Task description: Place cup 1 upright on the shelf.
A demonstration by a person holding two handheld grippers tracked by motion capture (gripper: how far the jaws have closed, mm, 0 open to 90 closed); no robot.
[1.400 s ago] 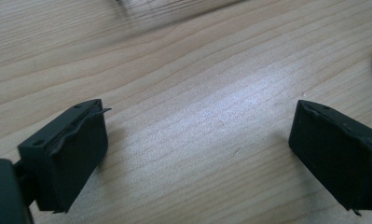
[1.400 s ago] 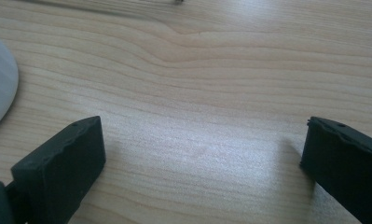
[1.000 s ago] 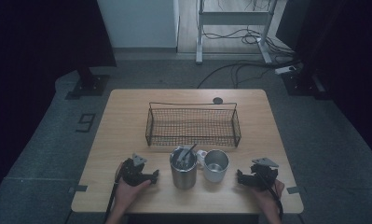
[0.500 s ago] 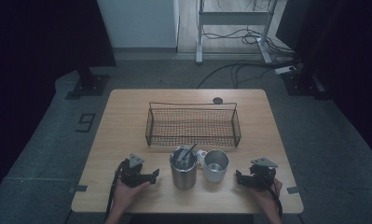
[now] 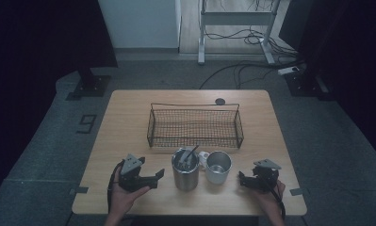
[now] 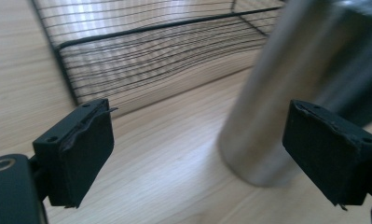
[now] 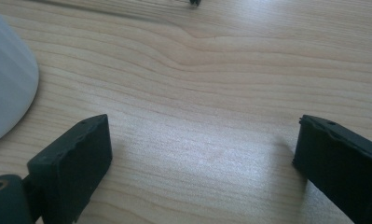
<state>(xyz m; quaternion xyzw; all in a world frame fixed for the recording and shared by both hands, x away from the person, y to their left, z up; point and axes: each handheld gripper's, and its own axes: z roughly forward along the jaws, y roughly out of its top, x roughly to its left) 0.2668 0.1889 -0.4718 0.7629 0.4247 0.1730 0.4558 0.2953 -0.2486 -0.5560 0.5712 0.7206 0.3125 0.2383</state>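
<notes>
A tall steel cup with a dark utensil leaning in it stands near the table's front, and a white mug with a metal inside stands just to its right. Behind them sits a black wire basket. My left gripper rests on the table left of the steel cup, open and pointing at it. In the left gripper view its jaws stand wide apart, with the steel cup ahead on the right and the basket beyond. My right gripper lies right of the mug, open, beside the mug's wall.
The wooden table has bare room on both sides of the basket. A small dark disc lies near the far edge. Beyond the table are a stand's base and cables on the floor.
</notes>
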